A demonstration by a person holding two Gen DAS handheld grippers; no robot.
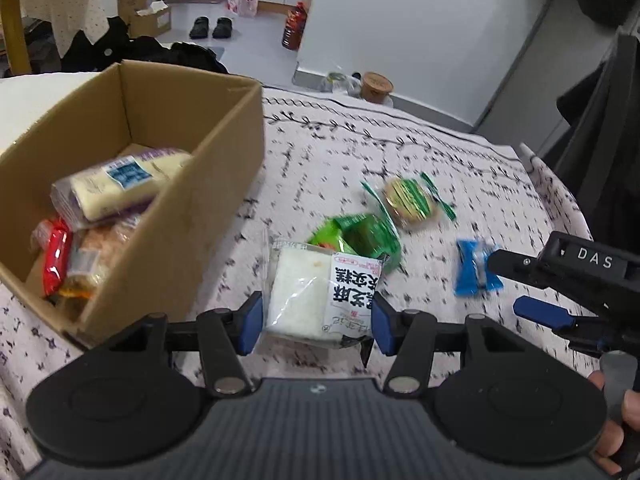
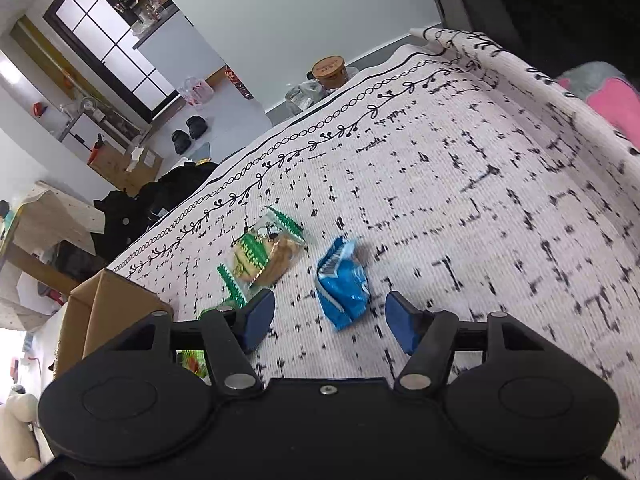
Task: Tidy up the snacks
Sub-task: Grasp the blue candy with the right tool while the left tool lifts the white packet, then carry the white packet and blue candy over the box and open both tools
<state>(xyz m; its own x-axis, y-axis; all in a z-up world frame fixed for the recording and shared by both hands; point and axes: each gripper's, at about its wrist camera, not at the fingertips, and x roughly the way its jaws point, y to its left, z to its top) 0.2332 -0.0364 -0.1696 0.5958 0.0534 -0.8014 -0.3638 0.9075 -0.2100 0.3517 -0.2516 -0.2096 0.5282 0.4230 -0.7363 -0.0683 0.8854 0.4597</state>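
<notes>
My left gripper (image 1: 318,326) is shut on a white sandwich packet (image 1: 316,292) with black print and holds it just right of the cardboard box (image 1: 192,216). The box holds a pale bread roll (image 1: 116,184), a red packet (image 1: 56,256) and other snacks. On the cloth lie a green packet (image 1: 356,236), a green-striped biscuit packet (image 1: 408,200) (image 2: 268,254) and a blue packet (image 1: 474,268) (image 2: 342,284). My right gripper (image 2: 330,320) is open, its pads on either side of the blue packet, just short of it.
The table wears a white cloth with black marks (image 2: 480,184). Its far edge has a brown cup (image 1: 376,86) and a clear bag behind it. Dark clothing (image 1: 600,140) hangs at the right. A pink and grey item (image 2: 612,96) lies past the table's right edge.
</notes>
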